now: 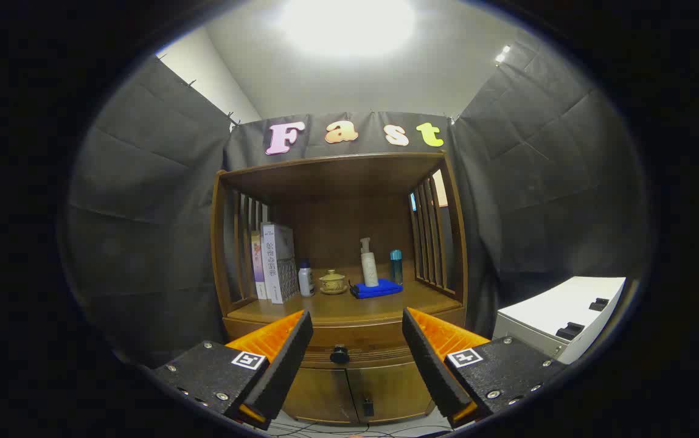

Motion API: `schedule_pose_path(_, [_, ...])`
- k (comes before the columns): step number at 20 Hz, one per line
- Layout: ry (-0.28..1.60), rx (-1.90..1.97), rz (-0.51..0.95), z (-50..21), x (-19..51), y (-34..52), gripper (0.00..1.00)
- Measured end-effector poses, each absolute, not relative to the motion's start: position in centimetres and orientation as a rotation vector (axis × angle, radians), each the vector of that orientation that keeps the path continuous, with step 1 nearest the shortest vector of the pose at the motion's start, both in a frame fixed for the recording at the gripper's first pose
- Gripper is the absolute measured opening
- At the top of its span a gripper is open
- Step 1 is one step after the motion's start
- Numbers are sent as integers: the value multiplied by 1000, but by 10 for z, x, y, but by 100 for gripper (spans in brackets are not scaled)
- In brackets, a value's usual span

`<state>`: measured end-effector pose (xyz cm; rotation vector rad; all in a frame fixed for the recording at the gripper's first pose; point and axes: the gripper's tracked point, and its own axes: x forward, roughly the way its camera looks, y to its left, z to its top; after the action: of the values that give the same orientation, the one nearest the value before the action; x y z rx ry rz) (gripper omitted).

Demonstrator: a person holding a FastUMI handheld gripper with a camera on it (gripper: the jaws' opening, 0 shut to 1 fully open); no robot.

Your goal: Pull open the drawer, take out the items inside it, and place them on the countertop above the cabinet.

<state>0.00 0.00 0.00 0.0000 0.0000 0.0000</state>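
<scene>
Facing the wooden cabinet [340, 286] head-on, the hand-held gripper [356, 347] hangs with its two fingers spread wide and nothing between them but air. Straight ahead, in the gap between the fingertips, sits the drawer [358, 340]: a shallow wooden front whose long axis runs crosswise, from one finger to the other, with its face turned toward the hand-held gripper. It is closed, flush with the cabinet front. A small dark round knob [339, 354] sticks out of the middle of that front, pointing back at the hand-held gripper and lying a little nearer the left finger [282, 359] than the right finger [431, 359]; neither finger touches it.

Just above the drawer, beyond the fingertips, is the bench [349, 307], the cabinet's flat top under a slatted wooden hutch. On it, from the left-finger side across: upright books [276, 261], a small white bottle [305, 278], a tan lidded pot [333, 282], a folded blue cloth [376, 288] with a tall white pump bottle [368, 263] standing on it, and a slim teal bottle [396, 266] behind. Below the drawer are two cupboard doors [349, 395]. Off beyond the right finger stands a white unit [559, 319] with dark handles.
</scene>
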Motion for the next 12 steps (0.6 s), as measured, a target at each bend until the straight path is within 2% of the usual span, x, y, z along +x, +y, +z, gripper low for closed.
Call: schedule_pose_path(12, [-2,-10,0,-5,-2,2,93])
